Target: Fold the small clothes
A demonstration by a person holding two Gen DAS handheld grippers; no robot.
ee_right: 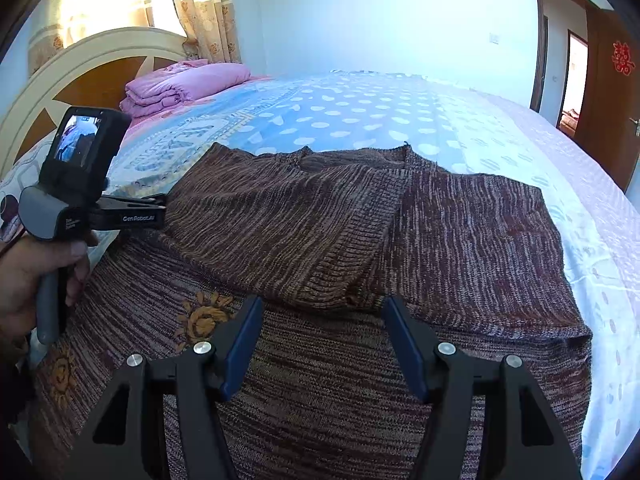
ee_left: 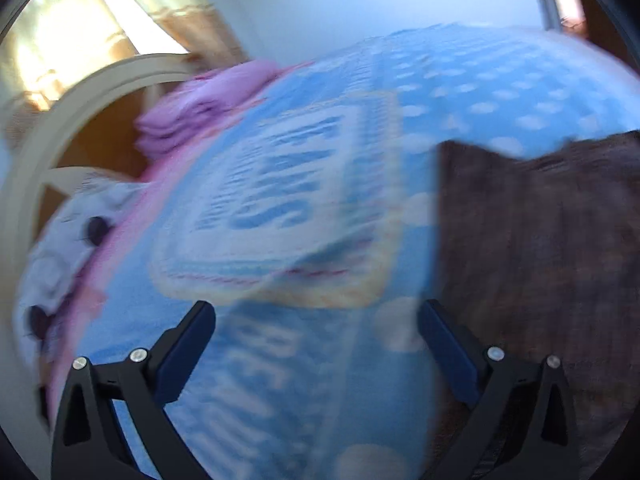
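My right gripper [ee_right: 322, 344] hangs low over the brown knitted sweater [ee_right: 360, 240], jaws spread wide with nothing between them; the blue pads [ee_right: 240, 348] frame the hem of a folded-over panel. The sweater lies flat on the blue polka-dot bedsheet [ee_right: 360, 116], one sleeve or side panel turned in across its middle, and orange flower motifs [ee_right: 202, 316] show on the knit nearest me. To the left in the right wrist view I see my left hand [ee_right: 44, 268] gripping the handle of the left gripper [ee_right: 160, 202], which sits at the sweater's left edge; from that side I cannot tell whether it touches the knit. In the left wrist view, which is badly motion-blurred, the left gripper's [ee_left: 316, 320] jaws stand wide apart and hold nothing, hovering over the sheet with the sweater [ee_left: 540, 240] off to the right. A folded pink quilt [ee_right: 180, 86] rests near the cream-and-wood headboard [ee_right: 92, 68], well apart from the sweater. A brown door [ee_right: 612, 92] stands open at far right.
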